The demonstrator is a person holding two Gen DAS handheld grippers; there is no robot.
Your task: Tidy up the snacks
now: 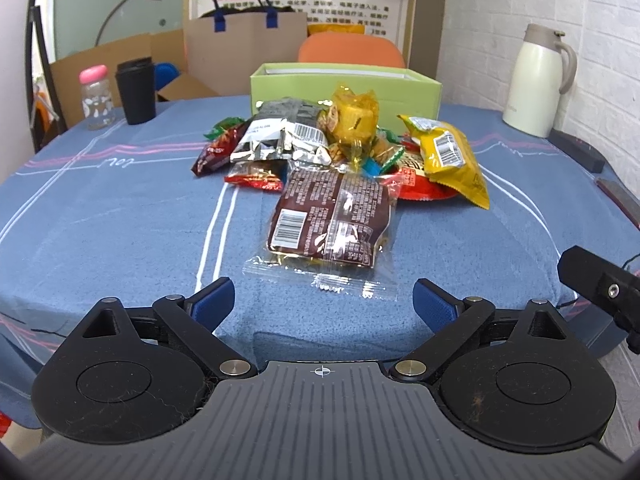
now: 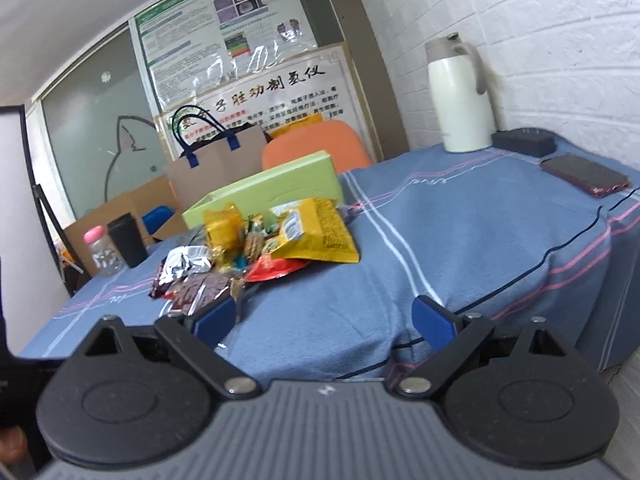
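Both jaws gape over a blue striped tablecloth (image 1: pixel 120 216) by a white brick wall (image 2: pixel 560 40)

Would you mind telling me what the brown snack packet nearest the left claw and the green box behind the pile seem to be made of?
Brown snack packet: thin glossy plastic film, judging by glare and clear crimped edges. Green box: probably matte cardboard, with flat stiff walls and pale inner rim.

- One green box (image 1: pixel 344 88)
- One white thermos jug (image 1: pixel 536 80)
- One black cup (image 1: pixel 136 90)
- One pink-capped bottle (image 1: pixel 96 98)
- One paper bag (image 1: pixel 246 52)
- Two yellow snack packets (image 1: pixel 452 158), (image 1: pixel 356 114)
- One brown snack packet (image 1: pixel 328 220)
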